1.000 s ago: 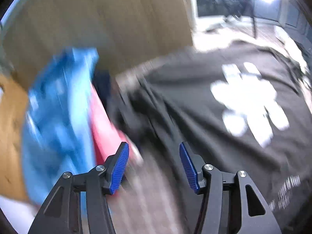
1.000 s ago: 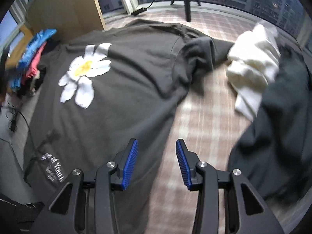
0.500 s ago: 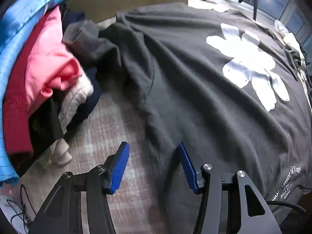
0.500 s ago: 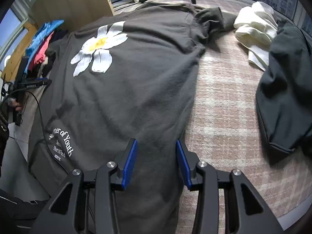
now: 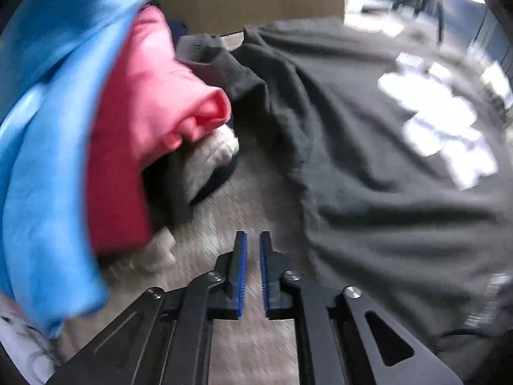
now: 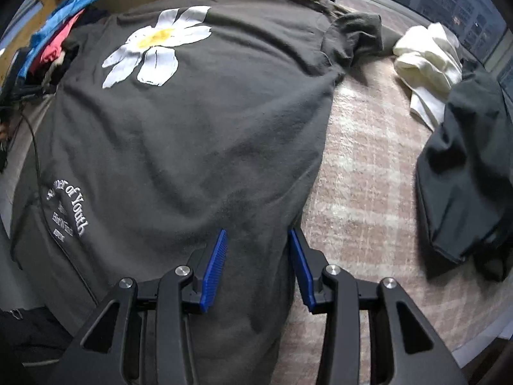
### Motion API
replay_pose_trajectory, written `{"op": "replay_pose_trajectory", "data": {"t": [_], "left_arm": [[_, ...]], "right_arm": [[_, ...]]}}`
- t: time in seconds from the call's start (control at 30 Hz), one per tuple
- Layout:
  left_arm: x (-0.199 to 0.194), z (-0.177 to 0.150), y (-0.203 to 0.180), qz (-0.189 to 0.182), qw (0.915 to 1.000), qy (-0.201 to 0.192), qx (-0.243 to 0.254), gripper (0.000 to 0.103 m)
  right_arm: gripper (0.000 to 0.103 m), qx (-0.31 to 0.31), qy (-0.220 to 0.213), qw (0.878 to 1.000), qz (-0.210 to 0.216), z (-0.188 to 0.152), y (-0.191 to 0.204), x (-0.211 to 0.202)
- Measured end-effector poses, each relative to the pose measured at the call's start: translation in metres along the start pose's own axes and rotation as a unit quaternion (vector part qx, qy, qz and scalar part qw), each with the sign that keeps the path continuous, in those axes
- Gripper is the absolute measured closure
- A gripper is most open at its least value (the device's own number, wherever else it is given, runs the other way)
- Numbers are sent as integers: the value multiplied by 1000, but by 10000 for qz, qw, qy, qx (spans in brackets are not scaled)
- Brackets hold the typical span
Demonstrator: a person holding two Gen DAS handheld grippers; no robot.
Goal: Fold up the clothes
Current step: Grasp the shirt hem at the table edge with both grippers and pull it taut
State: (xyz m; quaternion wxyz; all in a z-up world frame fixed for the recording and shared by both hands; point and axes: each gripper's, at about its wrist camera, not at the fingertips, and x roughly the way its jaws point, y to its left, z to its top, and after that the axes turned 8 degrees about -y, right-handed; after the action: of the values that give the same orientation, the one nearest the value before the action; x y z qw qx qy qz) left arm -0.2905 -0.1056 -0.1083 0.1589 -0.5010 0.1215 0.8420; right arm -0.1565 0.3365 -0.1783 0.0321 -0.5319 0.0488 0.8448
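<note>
1. The dark T-shirt [image 6: 198, 134] with the white daisy lies spread flat on the checked blanket [image 6: 362, 173], and its bottom hem hangs over the near edge.
2. The left gripper [image 5: 253, 269] is closing, with its jaws almost together and nothing between them. It hangs over bare blanket just beside the shirt's left side edge. If it shuts there, it could miss the shirt.
3. The right gripper [image 6: 258, 263] has its jaws partly apart over the shirt's right side edge. The cloth is under them, but they are not pinching it. It could grab only the top layer.
4. The pile of pink and blue clothes [image 5: 105, 134] sits close to the left sleeve, so a fold that way could snag it.
5. On the right there is open blanket before the cream cloth [image 6: 426, 61] and the dark garment [image 6: 465, 173].
</note>
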Motion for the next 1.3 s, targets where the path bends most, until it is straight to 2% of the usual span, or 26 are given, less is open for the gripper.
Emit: {"op": "replay_pose_trajectory", "data": {"t": [0.07, 0.1, 0.2, 0.27, 0.33, 0.37, 0.5, 0.57, 0.63, 0.73, 0.77, 0.8, 0.9, 0.97, 1.0, 1.03, 1.1, 1.13, 1.2, 1.23, 1.27, 1.3], "left_arm": [[-27, -12, 6, -385, 9992, -107, -83, 89], [-40, -21, 7, -528, 9985, -107, -69, 85], [-75, -60, 9, -679, 9976, 77, 89, 79], [-104, -94, 18, -565, 9981, 179, 192, 78], [-111, -98, 21, -542, 9984, 131, 74, 77], [-109, -104, 18, -594, 9981, 152, -24, 72], [-92, -122, -4, -843, 9957, 247, -294, 71], [-76, -127, -22, -947, 9941, 420, -309, 71], [-64, -132, -38, -898, 9947, 479, -154, 71], [-59, -138, -45, -770, 9959, 450, -137, 73], [-58, -139, -46, -750, 9962, 398, -179, 79], [-56, -139, -46, -788, 9959, 378, -218, 101], [-64, -142, -40, -685, 9961, 356, -415, 101], [-83, -146, -31, -329, 9988, 95, -347, 100], [-85, -149, -24, -233, 9985, 69, -486, 103], [-86, -152, -16, -143, 9979, 53, -637, 103], [-81, -157, -3, 325, 9969, 189, -686, 103], [-87, -159, 5, 190, 9960, 147, -865, 102], [-100, -166, 19, -122, 9922, 48, -1242, 92], [-110, -172, 20, -368, 9911, -12, -1282, 87], [-121, -181, 17, -506, 9912, 1, -1227, 78], [-129, -191, 11, -551, 9918, 50, -1150, 76]], "right_arm": [[63, 393, -214, 9987, 260, -3, -8, -18], [63, 589, -345, 9968, 413, -5, -12, -30], [63, 1077, -594, 9888, 844, -18, -26, -81], [63, 1134, -808, 9875, 737, -36, -35, -129], [62, 1148, -1060, 9862, 546, -55, -46, -173], [56, 1130, -1154, 9858, 452, -64, -50, -191], [53, 569, -873, 9945, 140, -92, -21, -164], [53, 486, -770, 9954, 285, -105, -9, -141], [53, 395, -595, 9959, 555, -117, 7, -115], [53, -51, -465, 9982, 367, -125, 33, -84], [53, -129, -439, 9984, 328, -127, 39, -78], [53, -204, -410, 9985, 297, -129, 44, -72], [53, -422, -207, 9986, 251, -136, 53, -61], [53, -491, -227, 9982, 240, -137, 52, -60], [53, -526, -237, 9981, 235, -138, 52, -60], [53, -559, -242, 9979, 231, -139, 52, -60], [53, -638, -188, 9976, 212, -137, 53, -60], [53, -633, -159, 9976, 210, -137, 52, -60], [53, -352, -167, 9987, 340, -138, 43, -67], [53, -201, -185, 9988, 409, -139, 38, -71], [53, 2, -276, 9984, 490, -144, 30, -80], [53, 204, -366, 9975, 571, -149, 22, -89]]}}
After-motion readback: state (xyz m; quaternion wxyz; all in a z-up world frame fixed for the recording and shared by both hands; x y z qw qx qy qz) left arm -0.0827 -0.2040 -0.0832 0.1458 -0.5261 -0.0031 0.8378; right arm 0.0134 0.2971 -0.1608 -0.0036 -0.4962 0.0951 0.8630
